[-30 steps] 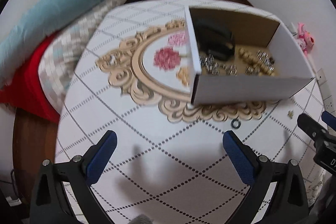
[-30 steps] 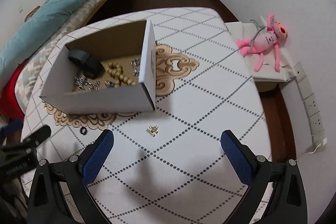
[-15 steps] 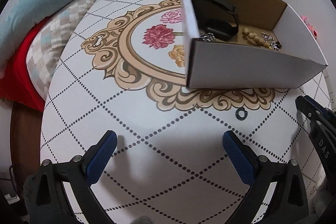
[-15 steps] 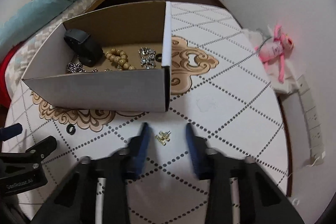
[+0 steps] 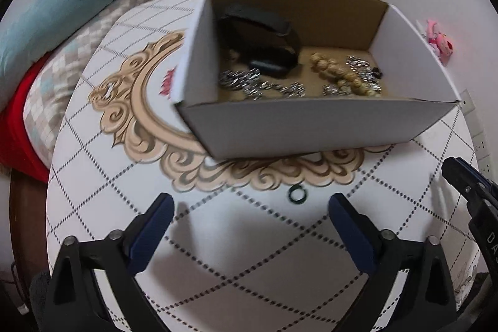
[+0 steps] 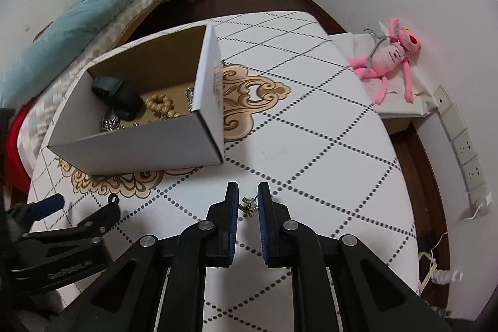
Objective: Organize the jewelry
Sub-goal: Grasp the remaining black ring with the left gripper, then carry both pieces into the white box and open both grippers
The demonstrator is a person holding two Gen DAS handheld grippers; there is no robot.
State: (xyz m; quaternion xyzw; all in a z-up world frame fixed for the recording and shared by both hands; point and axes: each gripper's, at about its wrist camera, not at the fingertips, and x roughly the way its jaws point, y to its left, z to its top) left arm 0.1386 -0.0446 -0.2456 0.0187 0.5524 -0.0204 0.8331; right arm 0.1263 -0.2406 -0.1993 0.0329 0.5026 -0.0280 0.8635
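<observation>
An open white cardboard box (image 5: 311,126) (image 6: 137,145) stands on the patterned table and holds a black band (image 5: 264,45), wooden beads (image 5: 339,73) and silver chains (image 5: 249,80). A small black ring (image 5: 297,194) (image 6: 113,198) lies on the table in front of the box. My left gripper (image 5: 250,220) is open just short of the ring. A small gold earring piece (image 6: 248,204) sits between the nearly closed fingers of my right gripper (image 6: 249,201); the pads stand close on both sides of it.
A bed with a teal blanket (image 6: 93,8) runs along the table's left side. A pink plush toy (image 6: 389,52) lies on a white stand to the right. Wall sockets (image 6: 467,151) are at the far right. The right gripper's tip (image 5: 467,179) shows at the left view's right edge.
My right gripper has narrowed from wide open to almost shut around the gold piece. My left gripper has shifted right and now faces the black ring.
</observation>
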